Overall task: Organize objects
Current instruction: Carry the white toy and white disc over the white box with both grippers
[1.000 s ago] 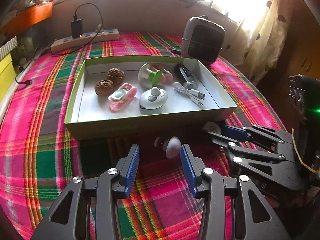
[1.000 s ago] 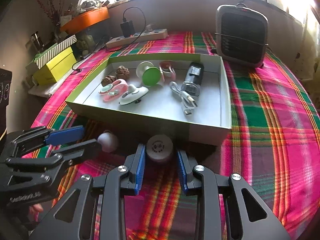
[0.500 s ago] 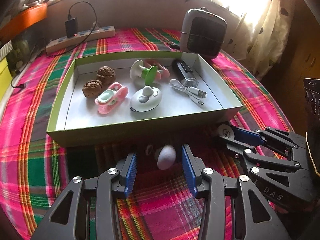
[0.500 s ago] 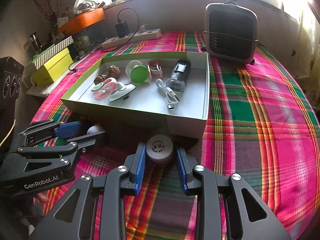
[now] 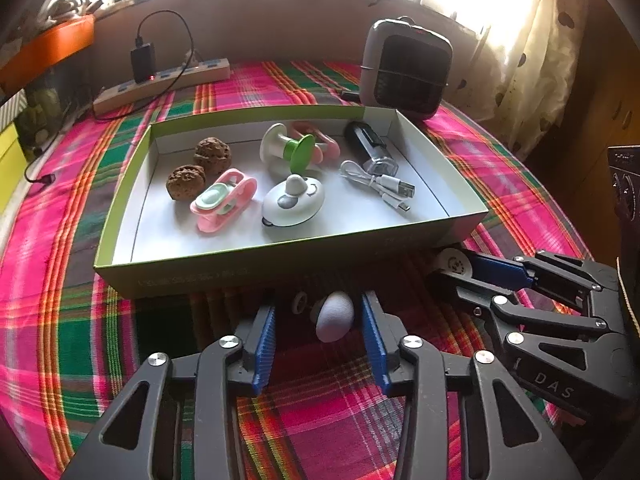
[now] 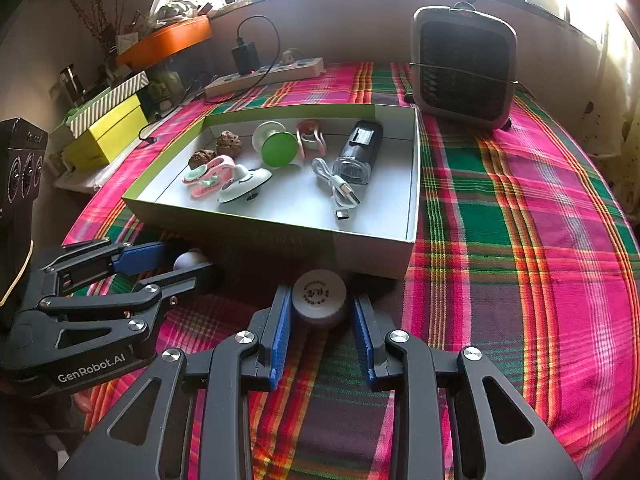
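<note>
A small white egg-shaped piece (image 5: pixel 335 317) lies on the plaid cloth between the blue pads of the left claw (image 5: pixel 319 338), nearer the right pad, with a gap on its left; a little wheel-like end pokes out toward the box. A round white cap-like disc (image 6: pixel 319 297) with a dark printed mark on its top face sits between the pads of the right claw (image 6: pixel 322 332), touching or nearly touching the left pad, a slim gap at the right one. Just ahead of both claws stands the shallow green-rimmed box (image 5: pixel 280 258), holding two brown lumps, a pink clip, a white oval gadget, a green-and-white spool, a dark cylinder and a coiled white cable.
</note>
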Demonstrator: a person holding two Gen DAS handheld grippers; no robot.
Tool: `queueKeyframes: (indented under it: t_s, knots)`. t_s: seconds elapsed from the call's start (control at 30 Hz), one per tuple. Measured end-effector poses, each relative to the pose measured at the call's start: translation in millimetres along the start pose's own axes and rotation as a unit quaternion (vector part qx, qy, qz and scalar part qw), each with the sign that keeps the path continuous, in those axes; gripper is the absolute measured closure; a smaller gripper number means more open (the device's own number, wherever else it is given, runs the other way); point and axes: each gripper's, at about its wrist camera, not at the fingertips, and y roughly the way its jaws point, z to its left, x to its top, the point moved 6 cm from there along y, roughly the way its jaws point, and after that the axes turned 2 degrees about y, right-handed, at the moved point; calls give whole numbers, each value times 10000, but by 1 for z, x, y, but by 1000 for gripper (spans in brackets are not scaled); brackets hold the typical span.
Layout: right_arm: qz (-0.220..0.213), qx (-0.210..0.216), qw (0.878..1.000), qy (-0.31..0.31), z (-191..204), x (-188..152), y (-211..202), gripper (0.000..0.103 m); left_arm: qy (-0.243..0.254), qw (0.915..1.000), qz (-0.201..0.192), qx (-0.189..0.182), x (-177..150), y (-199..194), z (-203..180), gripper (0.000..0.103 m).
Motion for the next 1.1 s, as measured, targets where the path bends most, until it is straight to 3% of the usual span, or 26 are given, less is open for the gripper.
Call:
queueKeyframes:
  t_s: [0.17, 1.1]
  knots:
    - [-1, -2, 10000, -2, 0, 0, 0, 73, -6, 10000, -20, -4, 0, -1, 1, 74]
    - [-65, 40, 9999, -86, 5, 1, -3, 73, 86, 9999, -84, 16, -1, -9, -3, 74]
